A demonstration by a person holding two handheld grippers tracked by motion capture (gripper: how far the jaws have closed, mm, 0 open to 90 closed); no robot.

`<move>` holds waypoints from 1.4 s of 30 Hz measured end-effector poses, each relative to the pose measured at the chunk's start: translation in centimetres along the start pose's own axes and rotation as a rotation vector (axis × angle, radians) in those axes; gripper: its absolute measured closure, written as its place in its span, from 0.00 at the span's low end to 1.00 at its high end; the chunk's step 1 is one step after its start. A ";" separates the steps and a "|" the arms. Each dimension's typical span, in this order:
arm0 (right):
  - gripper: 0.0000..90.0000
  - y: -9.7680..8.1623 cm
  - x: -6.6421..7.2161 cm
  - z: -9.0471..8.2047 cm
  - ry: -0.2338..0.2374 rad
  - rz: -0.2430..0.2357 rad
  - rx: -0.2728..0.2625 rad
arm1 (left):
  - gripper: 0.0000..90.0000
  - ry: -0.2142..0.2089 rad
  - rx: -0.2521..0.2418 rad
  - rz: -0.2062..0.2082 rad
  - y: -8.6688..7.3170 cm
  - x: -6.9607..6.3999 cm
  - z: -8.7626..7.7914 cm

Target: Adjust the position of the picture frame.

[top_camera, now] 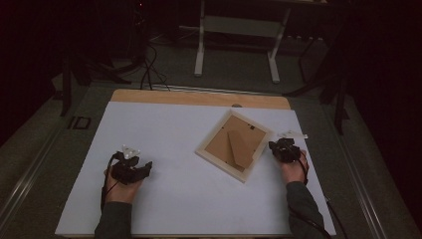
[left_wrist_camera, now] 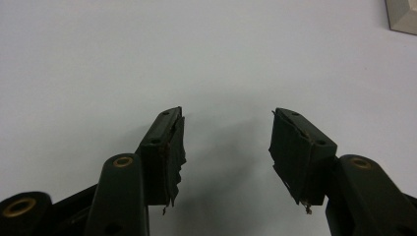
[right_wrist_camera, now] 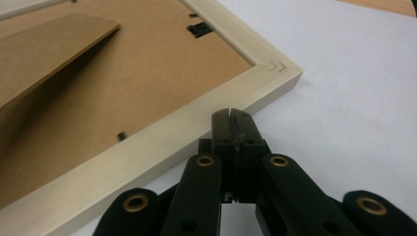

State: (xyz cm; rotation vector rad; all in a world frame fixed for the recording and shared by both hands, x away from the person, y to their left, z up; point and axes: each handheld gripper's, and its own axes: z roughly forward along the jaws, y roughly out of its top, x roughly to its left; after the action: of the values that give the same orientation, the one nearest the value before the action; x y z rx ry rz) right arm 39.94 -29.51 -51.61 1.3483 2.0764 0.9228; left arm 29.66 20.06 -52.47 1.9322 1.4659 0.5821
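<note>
Picture frame point(right_wrist_camera: 147, 147) lies against closed right tongs point(right_wrist_camera: 231, 115).

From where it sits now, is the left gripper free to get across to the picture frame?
Probably yes. The left gripper stands open over bare white sheet, and nothing lies between it and the picture frame. The right gripper, shut, sits at the frame's far side, out of that path.

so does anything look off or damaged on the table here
Two things. The picture frame lies face down and askew on the white sheet, its easel stand lifted off the backing. The black pads on the left gripper look torn and ragged at their edges.
</note>
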 end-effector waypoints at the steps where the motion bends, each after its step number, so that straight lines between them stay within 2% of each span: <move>1: 1.00 0.1 -0.1 0.2 0.001 0.002 0.000 | 0.52 0.002 0.003 0.005 0.0 -0.1 0.0; 11: 1.00 1.2 -0.9 1.8 -0.008 0.019 -0.007 | 0.52 -0.001 0.004 0.025 0.1 -0.3 0.1; 15: 1.00 1.6 -1.5 2.3 -0.006 0.058 -0.039 | 0.52 0.004 0.002 0.030 0.2 -0.3 0.2; 19: 1.00 1.9 -2.1 2.9 -0.033 0.095 -0.041 | 0.52 0.012 0.005 0.029 0.2 -0.4 0.2; 22: 1.00 2.1 -2.6 3.4 -0.032 0.134 -0.048 | 0.53 0.010 0.005 0.036 0.2 -0.5 0.2; 25: 1.00 2.2 -2.9 3.8 -0.041 0.152 -0.049 | 0.53 0.008 0.002 0.040 0.2 -0.5 0.2; 26: 1.00 2.2 -3.1 3.9 -0.044 0.162 -0.051 | 0.53 0.012 -0.002 0.045 0.2 -0.5 0.2; 29: 1.00 2.4 -3.5 4.2 -0.057 0.184 -0.055 | 0.52 0.044 -0.011 0.100 0.1 -0.7 0.1; 33: 1.00 2.7 -4.0 4.4 -0.075 0.189 -0.041 | 0.54 0.062 -0.014 0.124 0.1 -0.9 0.3; 35: 1.00 2.8 -4.2 4.7 -0.083 0.185 -0.026 | 0.56 0.092 -0.031 0.131 0.1 -1.1 0.1; 37: 1.00 2.8 -4.5 4.9 -0.085 0.206 -0.016 | 0.57 0.111 -0.053 0.139 0.1 -1.2 -0.1; 39: 1.00 2.9 -4.6 5.0 -0.092 0.205 -0.003 | 0.58 0.117 -0.068 0.161 0.0 -1.3 -0.2; 42: 1.00 2.9 -4.8 5.3 -0.099 0.201 0.009 | 0.60 0.100 -0.066 0.162 -0.1 -1.4 -0.2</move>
State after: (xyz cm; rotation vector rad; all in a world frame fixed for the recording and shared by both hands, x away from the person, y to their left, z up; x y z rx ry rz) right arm 47.31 -31.69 -52.62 1.5963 1.8990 0.9084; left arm 29.12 18.78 -52.36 2.0071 1.3397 0.8010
